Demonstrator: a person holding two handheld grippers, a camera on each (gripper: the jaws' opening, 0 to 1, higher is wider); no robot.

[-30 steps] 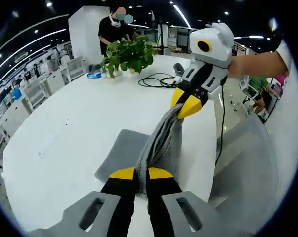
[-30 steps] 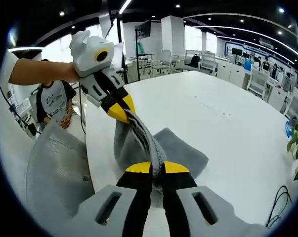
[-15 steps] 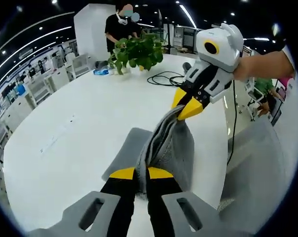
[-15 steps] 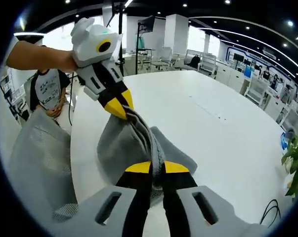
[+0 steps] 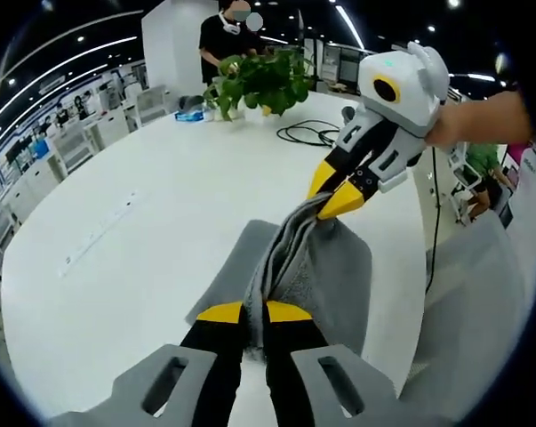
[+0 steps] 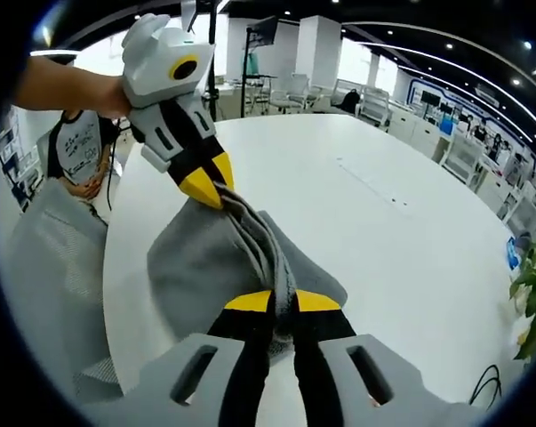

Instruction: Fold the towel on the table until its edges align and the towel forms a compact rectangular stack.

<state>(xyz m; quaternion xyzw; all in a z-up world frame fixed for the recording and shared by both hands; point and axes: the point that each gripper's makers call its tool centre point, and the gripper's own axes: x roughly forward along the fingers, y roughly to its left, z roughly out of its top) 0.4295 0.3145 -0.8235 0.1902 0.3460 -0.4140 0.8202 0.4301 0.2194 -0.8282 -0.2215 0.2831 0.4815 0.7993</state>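
Grey terry towel hangs bunched between left gripper and right gripper, both clamped on it; uneven tension could misalign edges.

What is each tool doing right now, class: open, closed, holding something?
Left tool: closed, pinching the grey towel.
Right tool: closed, pinching the same towel, which is stretched between the two tools.

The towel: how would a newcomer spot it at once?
Look at the big white table. Near its edge lies a grey towel, one edge lifted and stretched between the left claw and the right claw. It is the one soft cloth there, unlike the plant and cable beyond.
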